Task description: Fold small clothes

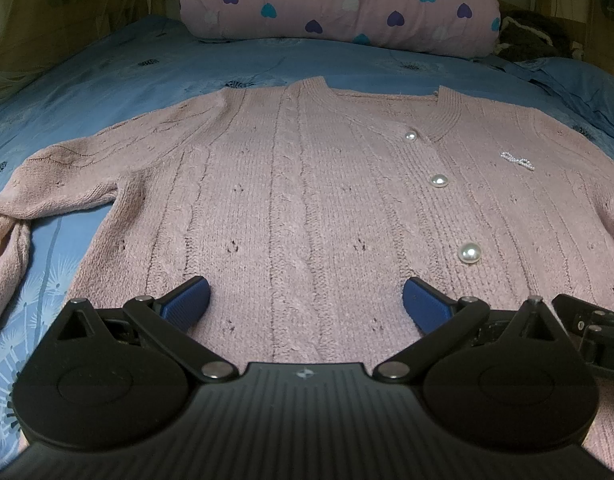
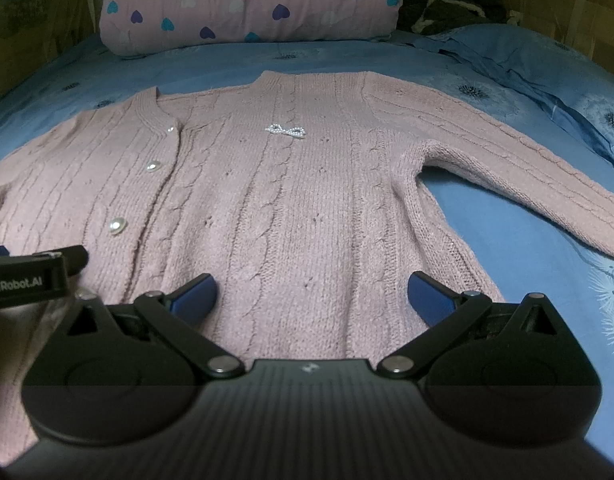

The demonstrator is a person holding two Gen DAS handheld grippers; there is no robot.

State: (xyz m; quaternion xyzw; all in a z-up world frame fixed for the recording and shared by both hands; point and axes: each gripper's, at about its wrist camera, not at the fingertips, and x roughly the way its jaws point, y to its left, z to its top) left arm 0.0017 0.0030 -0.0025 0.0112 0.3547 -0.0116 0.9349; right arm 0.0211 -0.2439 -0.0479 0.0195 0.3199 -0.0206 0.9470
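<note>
Fingers (image 1: 187, 304) spread wide, empty, both grippers, above pink cardigan (image 1: 307, 184); right-wrist view alone shows right sleeve (image 2: 527, 184), seemingly straight.

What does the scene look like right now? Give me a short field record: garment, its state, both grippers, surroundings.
garment: pink knit cardigan with pearl buttons and a small bow brooch
state: spread flat, front up, buttoned, sleeves out to both sides, no fold made
surface: blue bedsheet
left gripper: open, over the hem, holding nothing
right gripper: open, over the hem, holding nothing
background: heart-print quilt rolled at the far end
</note>
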